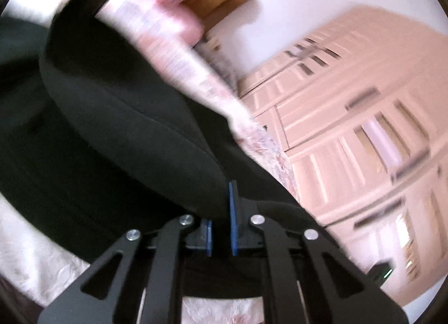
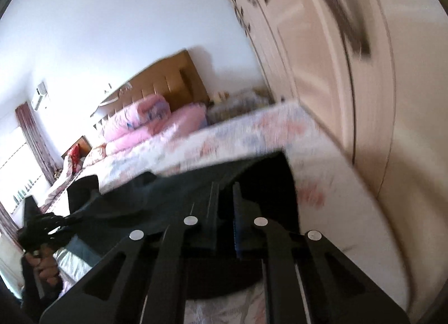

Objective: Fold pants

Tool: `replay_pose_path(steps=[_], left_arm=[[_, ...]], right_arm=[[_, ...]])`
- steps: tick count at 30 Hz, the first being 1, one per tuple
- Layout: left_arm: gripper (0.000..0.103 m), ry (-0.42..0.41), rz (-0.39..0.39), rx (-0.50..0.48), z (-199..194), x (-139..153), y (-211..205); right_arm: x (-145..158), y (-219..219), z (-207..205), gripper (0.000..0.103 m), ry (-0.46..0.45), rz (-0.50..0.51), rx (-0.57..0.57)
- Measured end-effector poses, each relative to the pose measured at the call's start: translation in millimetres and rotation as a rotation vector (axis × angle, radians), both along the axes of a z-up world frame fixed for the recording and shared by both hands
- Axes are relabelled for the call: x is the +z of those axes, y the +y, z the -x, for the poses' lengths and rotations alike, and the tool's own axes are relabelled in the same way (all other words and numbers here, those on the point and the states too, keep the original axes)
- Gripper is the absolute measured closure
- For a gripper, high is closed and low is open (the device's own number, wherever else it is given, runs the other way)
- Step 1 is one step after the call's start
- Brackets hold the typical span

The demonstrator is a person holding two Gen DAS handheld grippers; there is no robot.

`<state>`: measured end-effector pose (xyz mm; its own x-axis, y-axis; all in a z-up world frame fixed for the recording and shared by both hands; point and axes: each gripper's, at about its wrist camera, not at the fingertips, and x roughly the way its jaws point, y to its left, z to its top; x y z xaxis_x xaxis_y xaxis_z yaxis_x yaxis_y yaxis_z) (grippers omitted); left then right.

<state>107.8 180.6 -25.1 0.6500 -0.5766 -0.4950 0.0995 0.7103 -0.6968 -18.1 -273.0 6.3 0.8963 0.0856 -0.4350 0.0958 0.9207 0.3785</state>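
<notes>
The black pants [image 1: 126, 116] hang in a lifted fold across the left wrist view. My left gripper [image 1: 228, 192] is shut on their edge, with cloth pinched between the blue pads and covering the left finger. In the right wrist view my right gripper [image 2: 225, 189] is shut on another part of the pants [image 2: 260, 178], and dark cloth fills the narrow slot between its fingers. The fabric stretches left from there to the left gripper [image 2: 42, 226], which a hand [image 2: 44, 265] holds at the lower left. Both views are blurred.
The pants rise off a bed with a floral sheet [image 2: 252, 133]. Pink quilts [image 2: 145, 125] are piled by the wooden headboard [image 2: 173, 83]. A tall cream wardrobe [image 2: 336, 71] stands close along the bed's right side and shows again as the wardrobe [image 1: 350, 116].
</notes>
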Motion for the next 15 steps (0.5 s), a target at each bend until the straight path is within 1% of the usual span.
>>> replay_pose_path(steps=[2,3,5,6,8,9,11,13,15], left_arm=[[0.094,-0.006,-0.038,-0.006,12,7,-5],[0.094,0.022,-0.060,-0.008,18,0,-7],[0.093,0.077,-0.102,-0.008,22,-20,-8],[0.093,0.130,-0.108,-0.010,21,-40,-7],[0.093,0.199,-0.086,-0.014,18,-65,-4],[0.093,0.193,-0.076,-0.013,19,-68,-2],[0.092,0.176,-0.086,-0.012,20,-60,-2],[0.091,0.135,-0.111,-0.008,24,-47,-1],[0.089,0.131,-0.144,-0.001,24,-47,0]], right_arm=[[4,-7,4,0.094,0.011,0.022,-0.012],[-2,-11,5,0.094,0.036,0.026,-0.016],[-31,-20,2,0.094,0.121,-0.004,-0.022],[-51,-24,-2,0.094,0.173,-0.032,-0.019],[-71,-28,-4,0.094,0.217,-0.044,-0.031],[-73,-29,-3,0.094,0.217,-0.048,-0.032],[-64,-29,0,0.094,0.192,-0.055,-0.023],[-49,-22,3,0.094,0.158,-0.010,-0.013],[-48,-16,4,0.094,0.162,0.002,-0.019]])
